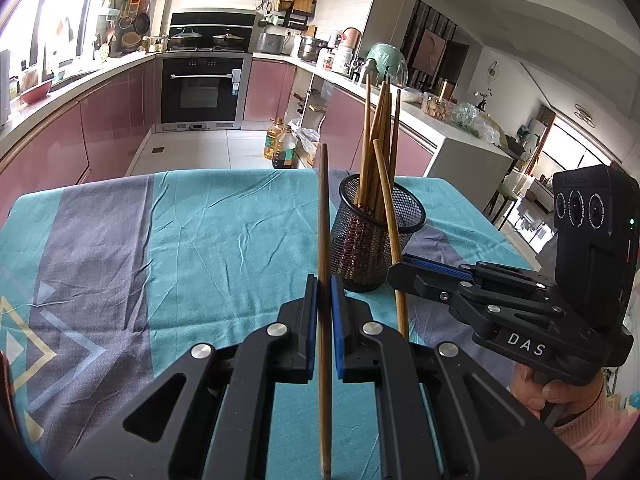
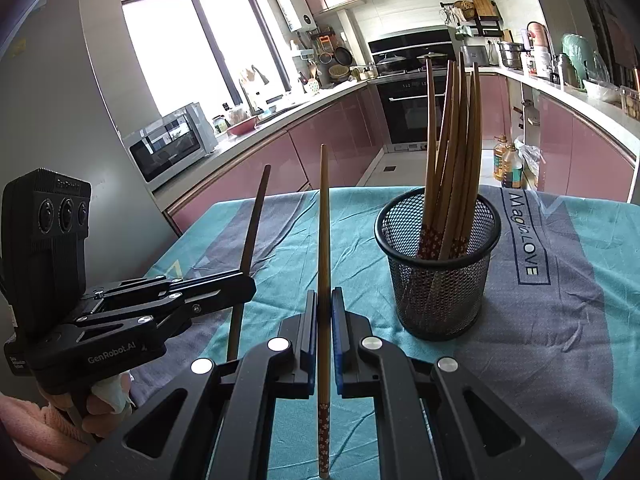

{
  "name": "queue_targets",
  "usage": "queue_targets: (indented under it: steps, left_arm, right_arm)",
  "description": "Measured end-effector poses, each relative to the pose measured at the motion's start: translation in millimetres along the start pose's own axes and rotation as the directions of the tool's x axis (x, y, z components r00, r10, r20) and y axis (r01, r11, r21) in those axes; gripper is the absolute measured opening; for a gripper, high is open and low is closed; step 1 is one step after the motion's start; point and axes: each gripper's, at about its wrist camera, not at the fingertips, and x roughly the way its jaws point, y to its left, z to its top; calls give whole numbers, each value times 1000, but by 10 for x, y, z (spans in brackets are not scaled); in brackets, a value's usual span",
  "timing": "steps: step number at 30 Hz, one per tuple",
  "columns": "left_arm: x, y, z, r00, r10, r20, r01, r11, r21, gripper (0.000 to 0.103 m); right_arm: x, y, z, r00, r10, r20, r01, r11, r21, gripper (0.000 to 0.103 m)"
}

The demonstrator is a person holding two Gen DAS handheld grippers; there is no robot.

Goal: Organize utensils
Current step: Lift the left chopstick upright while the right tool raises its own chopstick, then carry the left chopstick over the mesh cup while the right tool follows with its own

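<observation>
The tabletop carries a mesh holder of upright chopsticks toward its far right corner; the right tool, nearer it, pinches one chopstick upright; the left tool pinches another chopstick likewise.

Black grippers, blue-lined jaws, pink sleeves.

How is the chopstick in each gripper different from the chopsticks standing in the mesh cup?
The held chopsticks are each pinched singly in the left gripper and right gripper, above the cloth. The cup chopsticks stand bunched in the mesh cup, leaning on its rim. All look like the same brown wood.
</observation>
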Motion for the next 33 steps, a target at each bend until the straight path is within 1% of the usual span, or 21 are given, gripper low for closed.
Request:
queue_targets:
  steps: [33]
  left_arm:
    - [-70,-41,104,999,-13,36,12,1000,14,7]
  right_arm:
    - [-137,-74,84,999,-3,47,3,1000,-3,6]
